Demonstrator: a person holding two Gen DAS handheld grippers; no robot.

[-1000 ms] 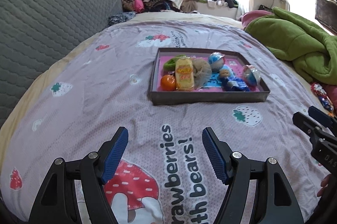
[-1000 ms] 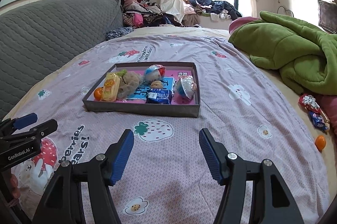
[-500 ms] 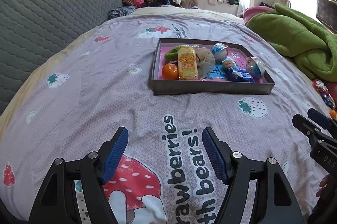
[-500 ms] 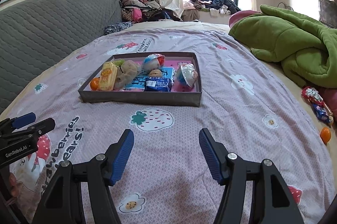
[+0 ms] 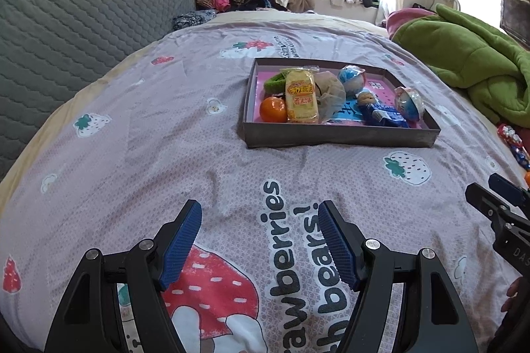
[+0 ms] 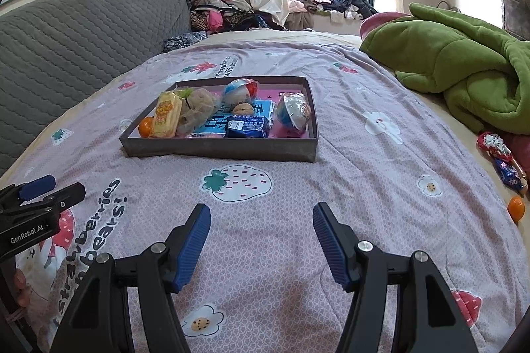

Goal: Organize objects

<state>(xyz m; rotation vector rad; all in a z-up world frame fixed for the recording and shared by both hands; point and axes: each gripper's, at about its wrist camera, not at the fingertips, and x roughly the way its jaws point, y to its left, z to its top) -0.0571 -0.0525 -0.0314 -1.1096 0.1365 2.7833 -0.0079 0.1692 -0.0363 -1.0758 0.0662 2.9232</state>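
A shallow grey tray (image 5: 341, 137) (image 6: 218, 149) sits mid-bed, holding an orange (image 5: 272, 109), a yellow snack pack (image 5: 299, 97), a mesh bag (image 5: 329, 91), two round capsule toys (image 5: 409, 102), a blue wrapper (image 6: 246, 126) and a green item. My left gripper (image 5: 260, 220) is open and empty, well short of the tray. My right gripper (image 6: 261, 220) is open and empty, also short of the tray. A loose orange (image 6: 516, 207) and wrapped candies (image 6: 500, 157) lie on the bed at right.
A green blanket (image 6: 463, 71) is heaped at right. A grey quilted headboard (image 5: 66, 21) runs along the left. Piled clothes (image 6: 225, 11) lie at the far end under the window. The bedspread (image 5: 165, 137) is pink with strawberry prints.
Both grippers have drawn slightly nearer the tray and tilted; the tray looks a little larger. Jaws stay open and empty.
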